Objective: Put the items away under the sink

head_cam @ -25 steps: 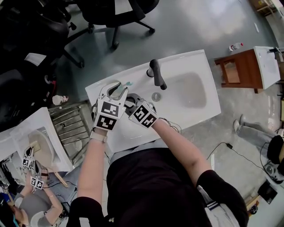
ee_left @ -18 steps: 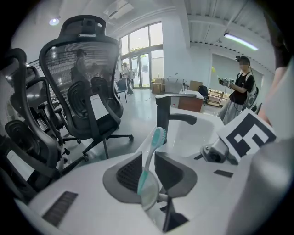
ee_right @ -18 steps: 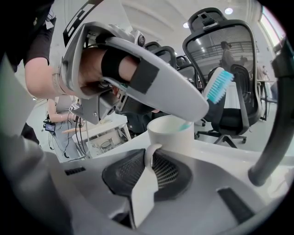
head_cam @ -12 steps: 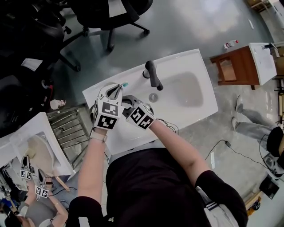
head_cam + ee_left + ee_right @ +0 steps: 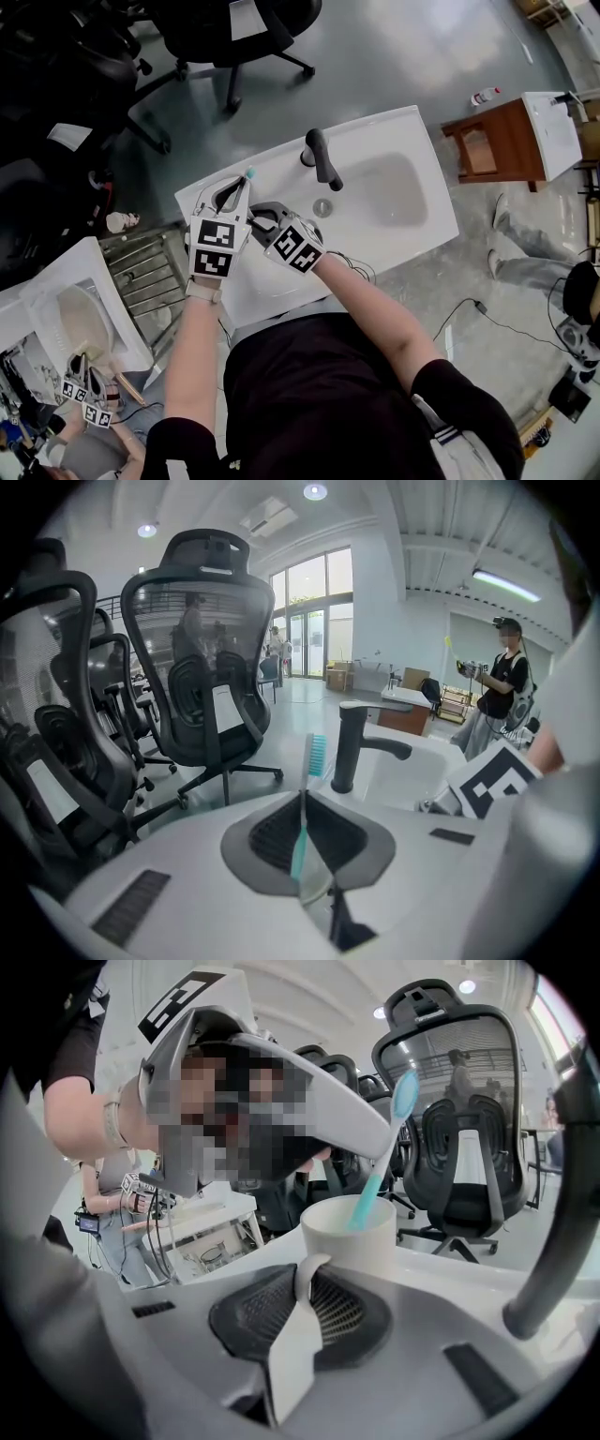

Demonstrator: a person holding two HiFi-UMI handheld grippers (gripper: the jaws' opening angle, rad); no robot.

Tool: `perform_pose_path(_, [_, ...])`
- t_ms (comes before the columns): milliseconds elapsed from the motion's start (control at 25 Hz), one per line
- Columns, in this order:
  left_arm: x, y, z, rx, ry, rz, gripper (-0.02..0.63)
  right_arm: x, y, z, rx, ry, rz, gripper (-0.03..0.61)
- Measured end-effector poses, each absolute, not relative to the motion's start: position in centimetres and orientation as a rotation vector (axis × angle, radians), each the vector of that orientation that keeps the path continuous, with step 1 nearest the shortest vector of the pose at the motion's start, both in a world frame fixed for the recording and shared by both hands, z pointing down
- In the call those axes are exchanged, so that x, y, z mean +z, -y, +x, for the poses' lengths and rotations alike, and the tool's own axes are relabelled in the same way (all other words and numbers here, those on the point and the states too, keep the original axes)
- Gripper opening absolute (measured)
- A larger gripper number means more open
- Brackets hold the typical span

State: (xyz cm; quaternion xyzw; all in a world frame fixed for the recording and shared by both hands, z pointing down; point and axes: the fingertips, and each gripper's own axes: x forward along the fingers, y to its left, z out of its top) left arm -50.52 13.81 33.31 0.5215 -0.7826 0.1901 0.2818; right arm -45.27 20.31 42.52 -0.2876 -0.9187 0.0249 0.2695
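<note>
My left gripper [image 5: 228, 195] is shut on a teal toothbrush [image 5: 302, 829], clamped by its handle; its bristle head [image 5: 249, 173] points away from me. In the right gripper view the toothbrush [image 5: 379, 1168] slants down from the left gripper [image 5: 370, 1143], and its lower end sits inside a white cup [image 5: 349, 1235]. My right gripper [image 5: 305, 1286] is shut on the cup's handle. Both grippers meet over the left part of the white sink top [image 5: 394, 131], the right gripper [image 5: 265, 217] close beside the left one. The cup is hidden under them in the head view.
A black faucet [image 5: 319, 157] stands behind the basin with its drain [image 5: 322, 206]. Office chairs [image 5: 234, 28] crowd the floor beyond. A wooden stand [image 5: 492, 150] and a bottle [image 5: 486, 94] are at the right, a metal rack [image 5: 150, 272] at the left. A person [image 5: 502, 691] stands far off.
My left gripper has turned more upright over the cup, swinging the toothbrush head from the right toward the far side. The right gripper has stayed on the cup handle.
</note>
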Motion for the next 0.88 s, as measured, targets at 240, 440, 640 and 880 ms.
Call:
perform_pose_path(240, [31.2,-15.8,-51.6,0.434,2.196,1.348,0.032,42.6,-20.1,-45.3,0.051,2.485,-0.751,0.060])
perform_pose_path(440, [28.0,-17.8,-52.7,0.307,2.292,1.283,0.032,41.9,-19.7,-45.2,0.033,2.498,-0.765,0.060])
perform_pose_path(640, [24.4,-19.9,-53.1,0.143,2.381,1.239,0.032,42.0,-19.1,-44.5,0.015,2.477,-0.765,0.058])
perform_pose_path(880, [21.1,-21.9,-52.9,-0.009,2.450,1.209,0.032,41.3,-17.8,-43.2,0.021,2.485,-0.738,0.057])
